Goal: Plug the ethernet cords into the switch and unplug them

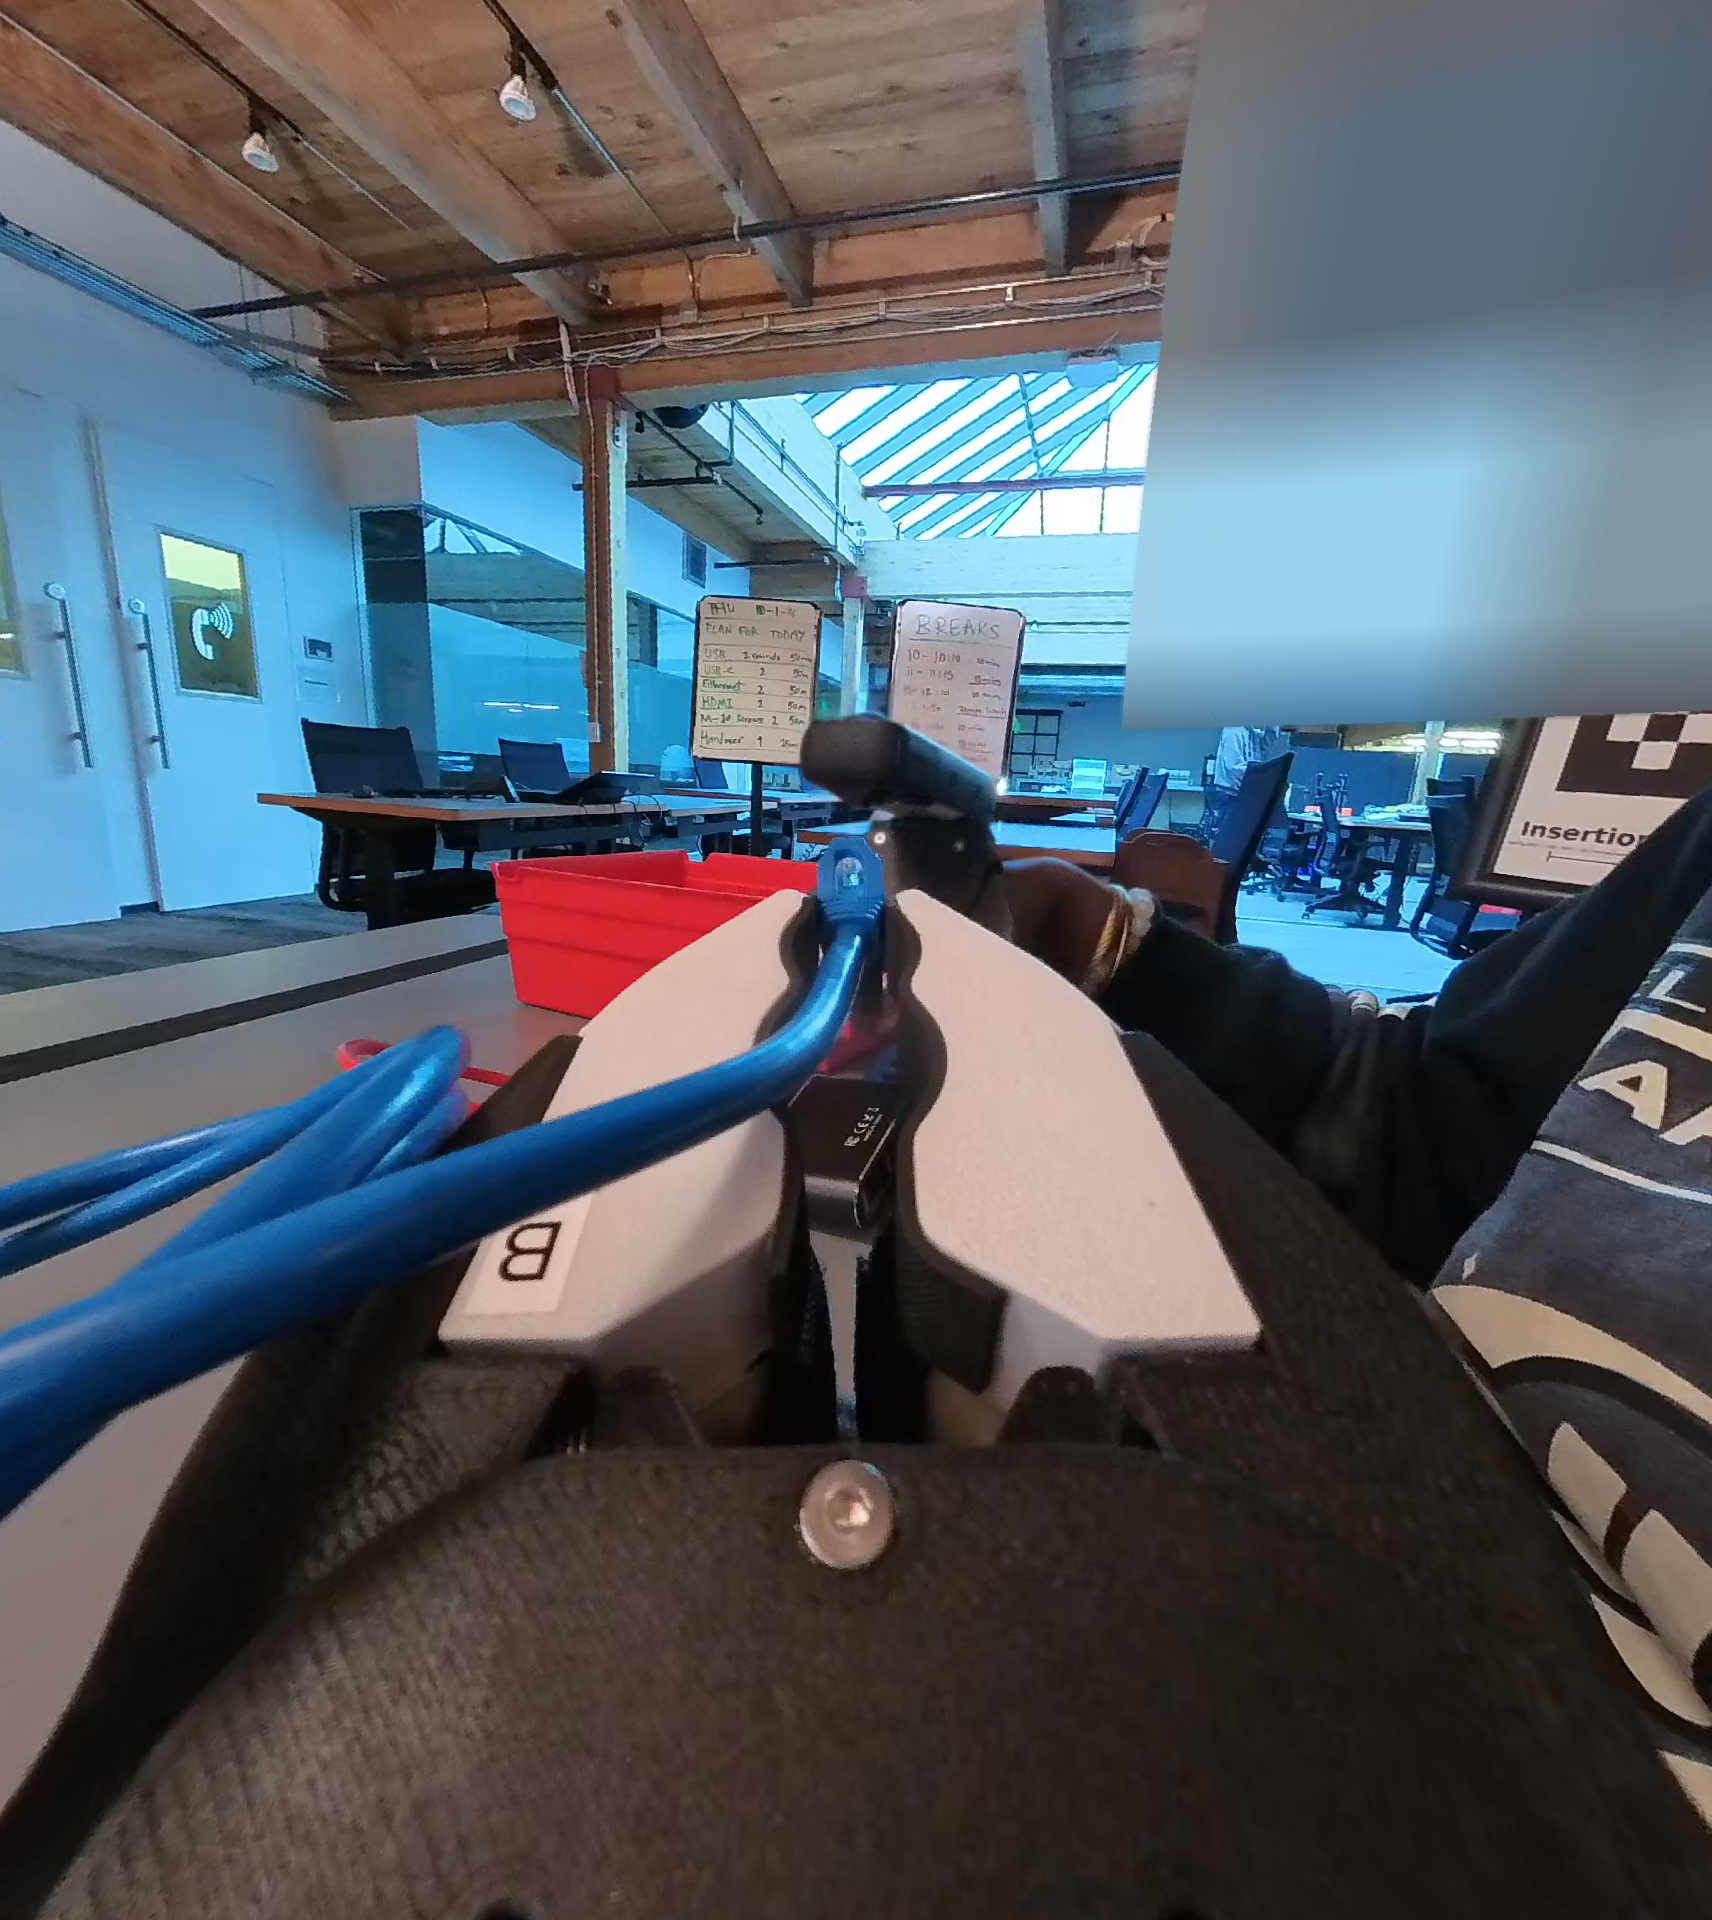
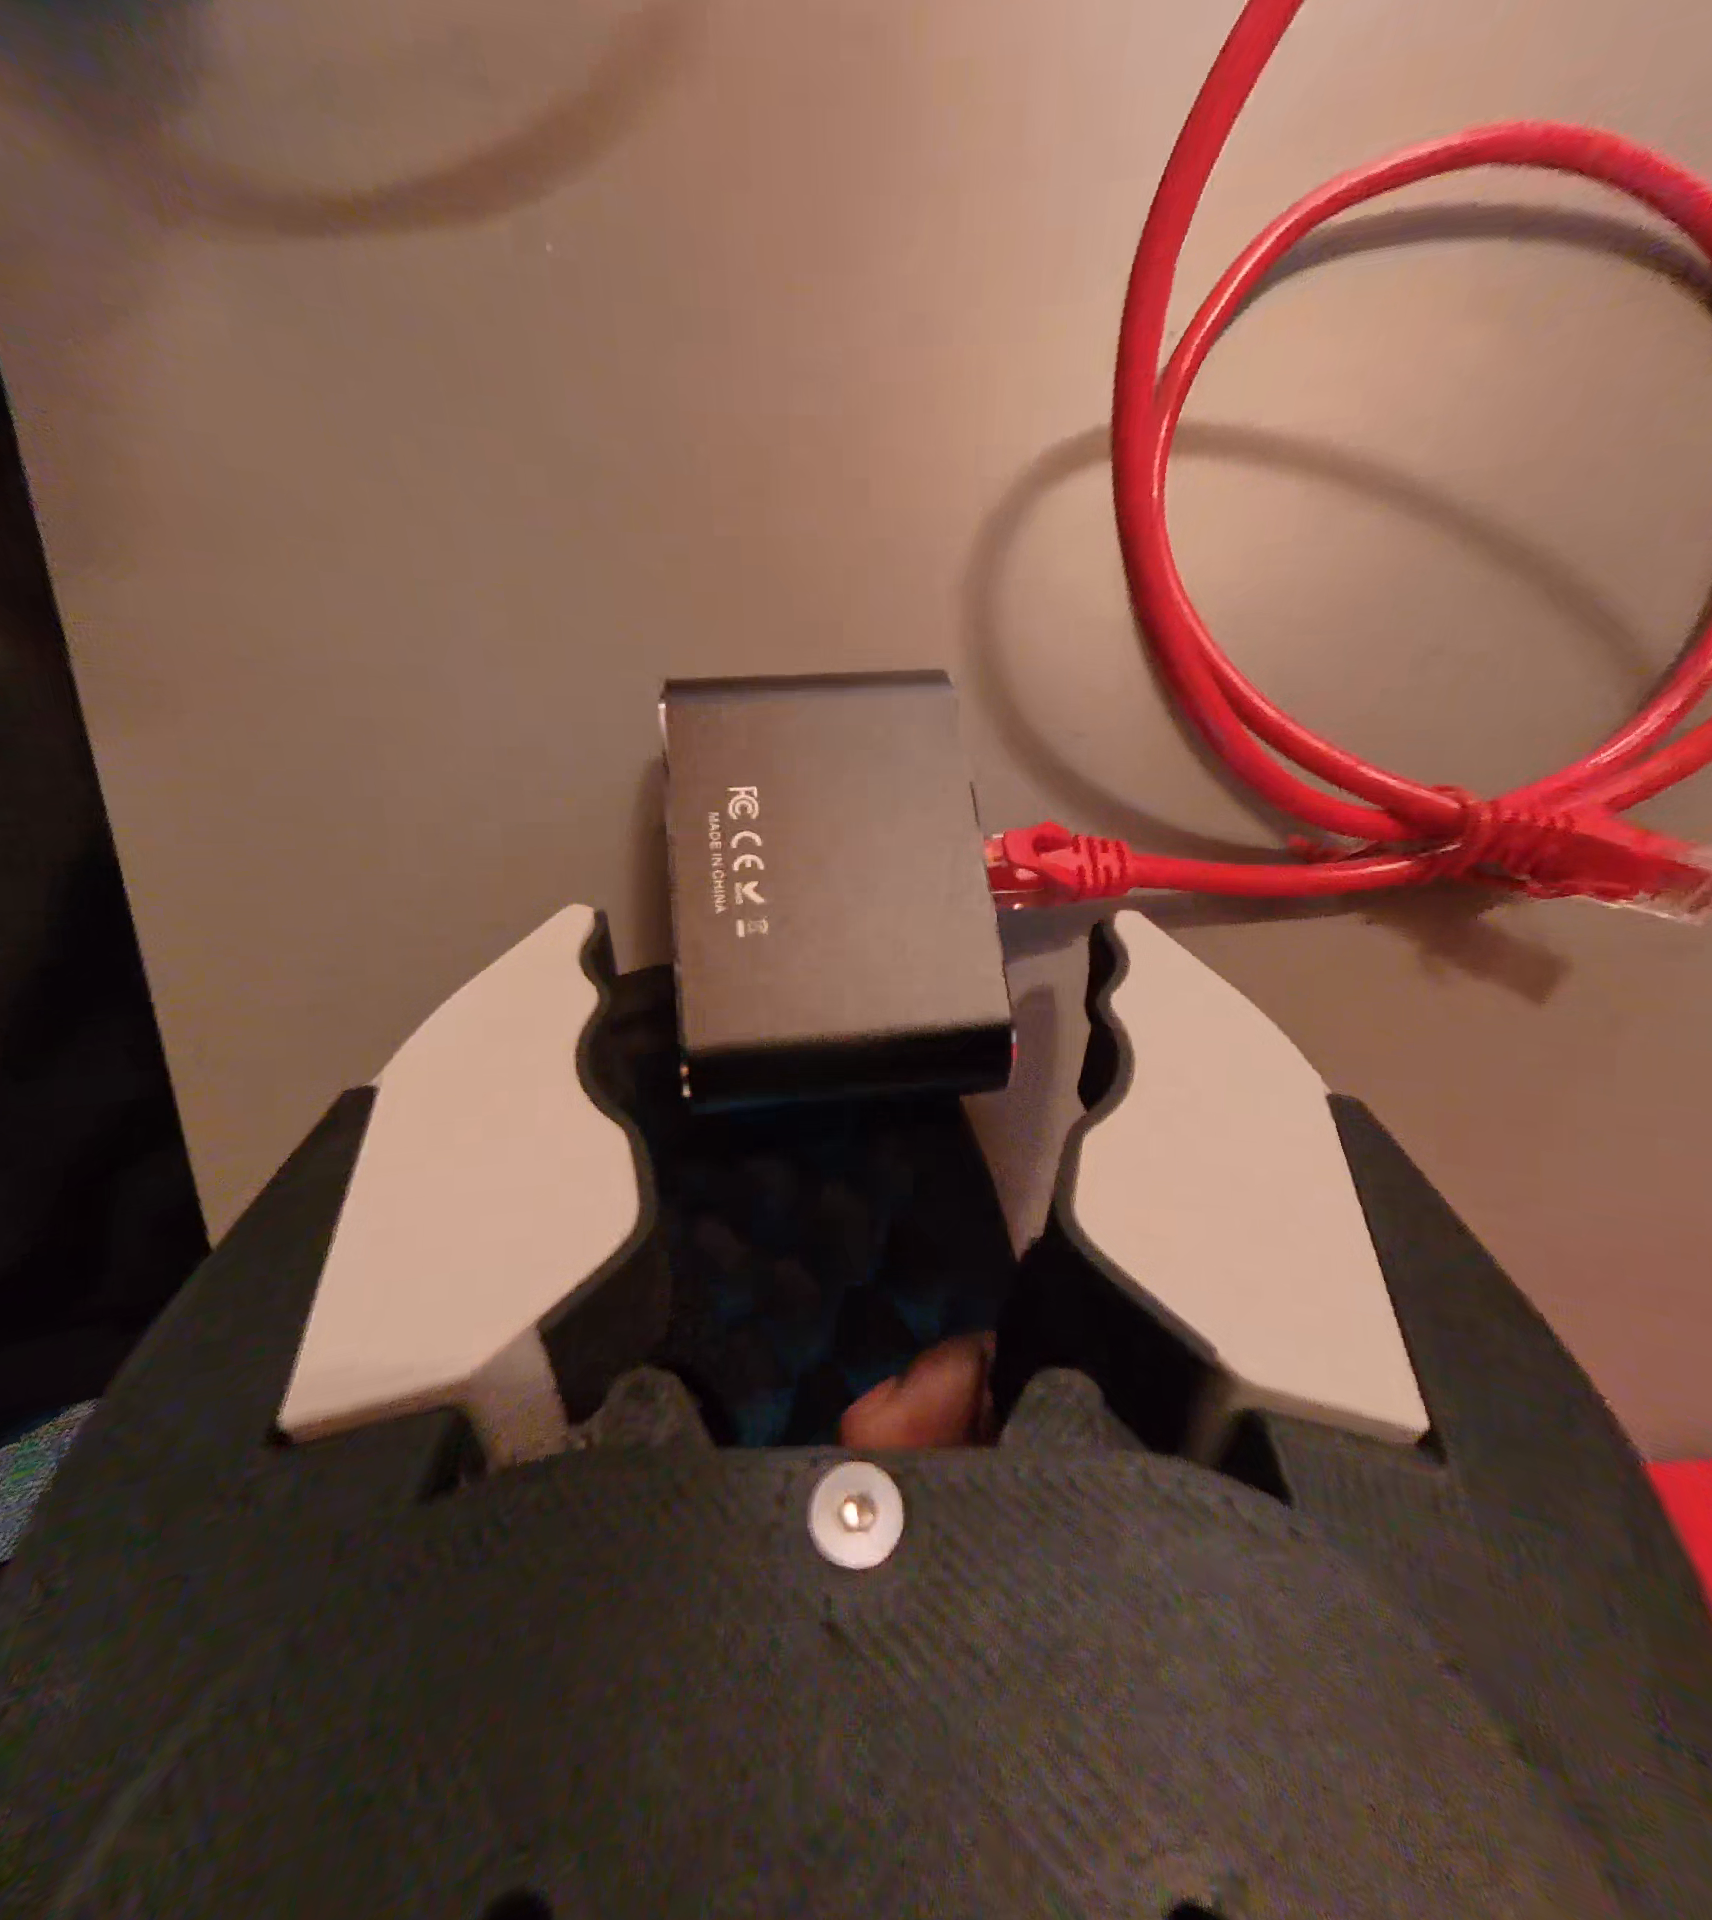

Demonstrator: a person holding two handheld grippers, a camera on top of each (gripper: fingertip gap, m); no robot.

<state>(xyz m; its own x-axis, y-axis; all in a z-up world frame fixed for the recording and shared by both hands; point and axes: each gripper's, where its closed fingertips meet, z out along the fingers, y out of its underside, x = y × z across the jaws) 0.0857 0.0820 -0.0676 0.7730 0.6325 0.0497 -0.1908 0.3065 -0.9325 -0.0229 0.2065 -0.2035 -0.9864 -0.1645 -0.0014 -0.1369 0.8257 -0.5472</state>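
Left gripper (image 1: pixel 857 914) clamped on the blue ethernet cord (image 1: pixel 540 1164) just behind its plug, plug tip poking up past the fingertips. Rest of that cord trailed off left over the table (image 1: pixel 156 1081) in a bundle of loops. Red bin (image 1: pixel 623 925) beyond the cord, on the table. Right gripper (image 2: pixel 847 940) spread wide, holding nothing, poised over the black switch (image 2: pixel 826 883). Switch lay label side up on the table, its near end between the parted fingers without touching either. Red ethernet cord (image 2: pixel 1454 499) plugged into the switch's right side, looped and tied, free plug lying to the right of the switch.
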